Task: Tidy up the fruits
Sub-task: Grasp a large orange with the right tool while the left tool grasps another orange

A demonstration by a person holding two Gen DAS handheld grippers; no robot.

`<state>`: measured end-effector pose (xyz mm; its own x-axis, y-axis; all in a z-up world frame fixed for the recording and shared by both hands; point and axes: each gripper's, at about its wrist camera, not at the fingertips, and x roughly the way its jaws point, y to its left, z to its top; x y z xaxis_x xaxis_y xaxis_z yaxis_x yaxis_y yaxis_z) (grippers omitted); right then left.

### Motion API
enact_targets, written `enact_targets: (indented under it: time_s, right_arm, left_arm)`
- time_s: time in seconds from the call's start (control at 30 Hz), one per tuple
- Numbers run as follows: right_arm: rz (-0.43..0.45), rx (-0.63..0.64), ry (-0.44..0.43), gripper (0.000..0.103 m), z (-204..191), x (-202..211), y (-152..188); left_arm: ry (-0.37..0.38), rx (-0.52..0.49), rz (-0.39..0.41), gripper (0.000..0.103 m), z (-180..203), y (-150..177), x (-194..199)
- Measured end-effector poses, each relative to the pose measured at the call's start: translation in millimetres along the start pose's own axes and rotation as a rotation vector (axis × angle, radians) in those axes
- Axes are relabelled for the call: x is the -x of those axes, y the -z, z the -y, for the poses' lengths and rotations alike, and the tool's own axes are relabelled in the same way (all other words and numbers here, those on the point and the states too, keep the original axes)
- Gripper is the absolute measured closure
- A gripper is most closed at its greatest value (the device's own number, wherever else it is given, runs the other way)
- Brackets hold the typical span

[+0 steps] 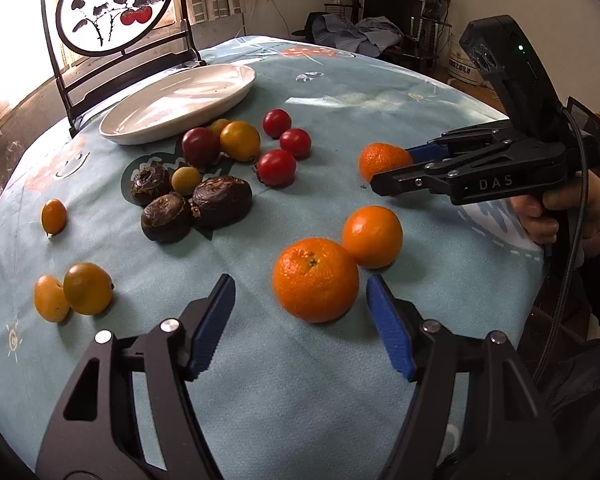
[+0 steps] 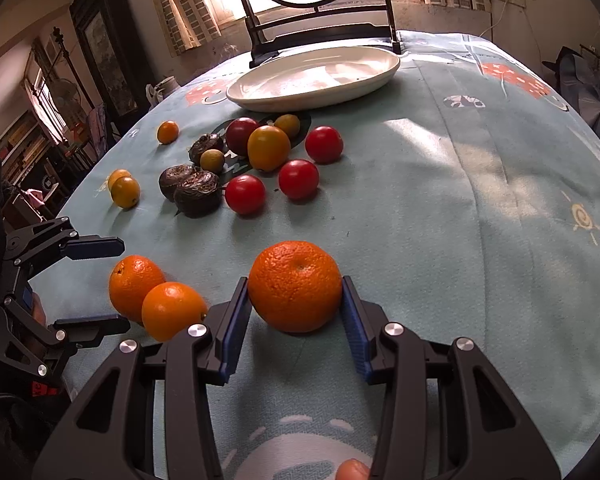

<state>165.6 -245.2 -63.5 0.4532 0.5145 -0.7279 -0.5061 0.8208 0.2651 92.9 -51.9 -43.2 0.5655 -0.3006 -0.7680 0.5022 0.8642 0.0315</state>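
- Right tongs (image 2: pixel 296 308) pinch an orange (image 2: pixel 295 285) on the desk (image 2: pixel 440 200); left tongs (image 1: pixel 300 320) stand spread, nothing gripped.
- Next, probably: lift it toward the empty plate (image 2: pixel 314 78) at 12 o'clock.

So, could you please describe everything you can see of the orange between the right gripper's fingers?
The orange is round, bright, with dimpled peel and a small stem scar facing up. It sits on the pale blue tablecloth, apart from the two other oranges. The right gripper straddles it, both blue pads against its sides. It looks whole and unpeeled.
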Motion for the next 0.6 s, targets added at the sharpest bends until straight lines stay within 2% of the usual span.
enact_targets:
  time_s: [0.1,0.3,0.47,0.6]
  right_arm:
    - [-0.001,-0.002,-0.006,0.058,1.3,0.2,0.2]
    - [-0.011,0.006,-0.008,0.058,0.7,-0.6,-1.1]
    - [-0.011,0.001,-0.021,0.058,2.3,-1.8,-12.9]
    - [0.033,-0.016,-0.051,0.058,7.8,-2.0,-46.5]
  left_arm:
    - [0.010,-0.018,-0.020,0.035,-1.6,-3.8,-9.3]
    - [0.117,-0.011,-0.058,0.057,-5.6,-4.3,-19.2]
    - [0.140,0.022,-0.065,0.058,-14.1,-6.9,-15.5]
    - [0.102,0.084,0.003,0.058,-46.5,-34.8,5.9]
